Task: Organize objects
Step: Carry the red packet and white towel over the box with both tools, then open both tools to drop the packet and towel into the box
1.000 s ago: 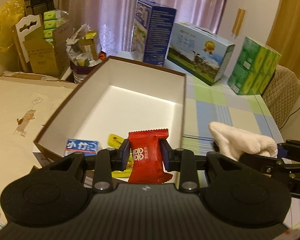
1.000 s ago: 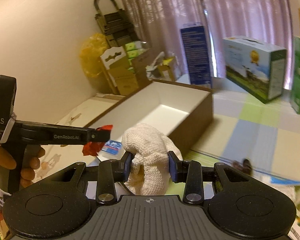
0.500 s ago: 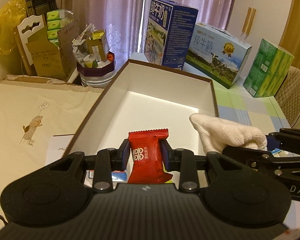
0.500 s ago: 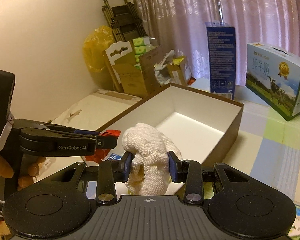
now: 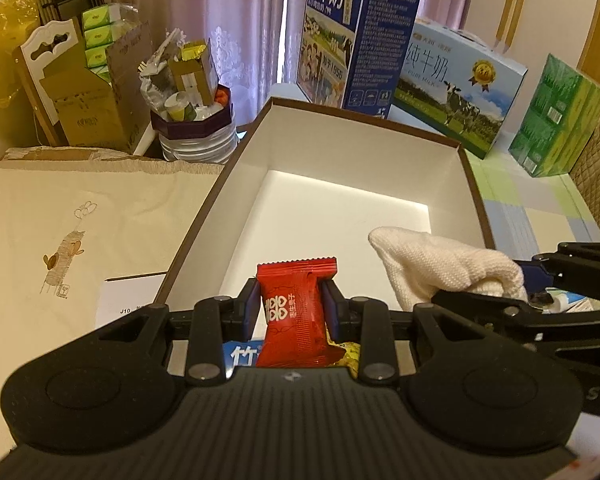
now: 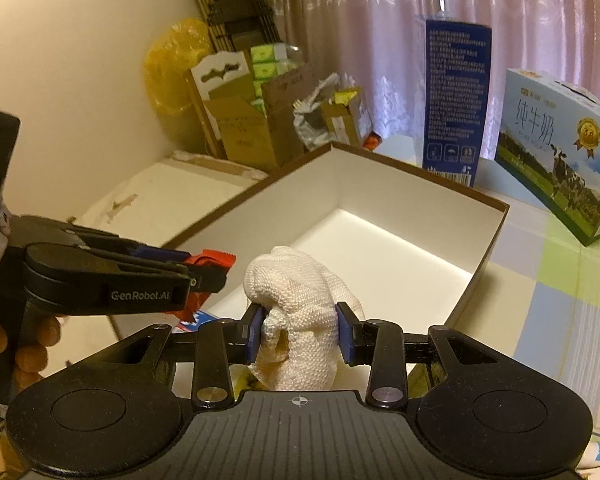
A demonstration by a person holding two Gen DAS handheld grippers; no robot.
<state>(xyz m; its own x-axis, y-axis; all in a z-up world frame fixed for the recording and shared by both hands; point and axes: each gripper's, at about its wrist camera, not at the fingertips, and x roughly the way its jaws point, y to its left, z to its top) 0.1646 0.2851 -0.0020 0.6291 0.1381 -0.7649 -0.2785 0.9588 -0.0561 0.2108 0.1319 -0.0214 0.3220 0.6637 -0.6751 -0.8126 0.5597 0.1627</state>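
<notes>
I am holding the left gripper (image 5: 291,309) closed on a red candy packet (image 5: 294,312), the pads pinching its sides so it is standing upright between them; the right gripper (image 6: 298,330) is clamped on a bunched white cloth (image 6: 296,312), which is bulging out above and below the pads. Both are hanging over the near end of the open white-lined box (image 5: 380,156), side by side and close together; in the right wrist view the left gripper (image 6: 204,276) is sitting just beside the cloth. The far part of the box floor is looking bare; under the near rim I am seeing a blue packet (image 5: 242,354) and something yellow (image 5: 346,354), partly hidden by the gripper body.

As I judge it, I am at the point of placing both items in the box. To do it well, I am aiming to carry each load forward past the near wall and over bare floor; I am planning to lower before letting go, since the light packet may flutter and the cloth may snag on a pad; I am also keeping the two tools apart so one release is not knocking the other's load.
</notes>
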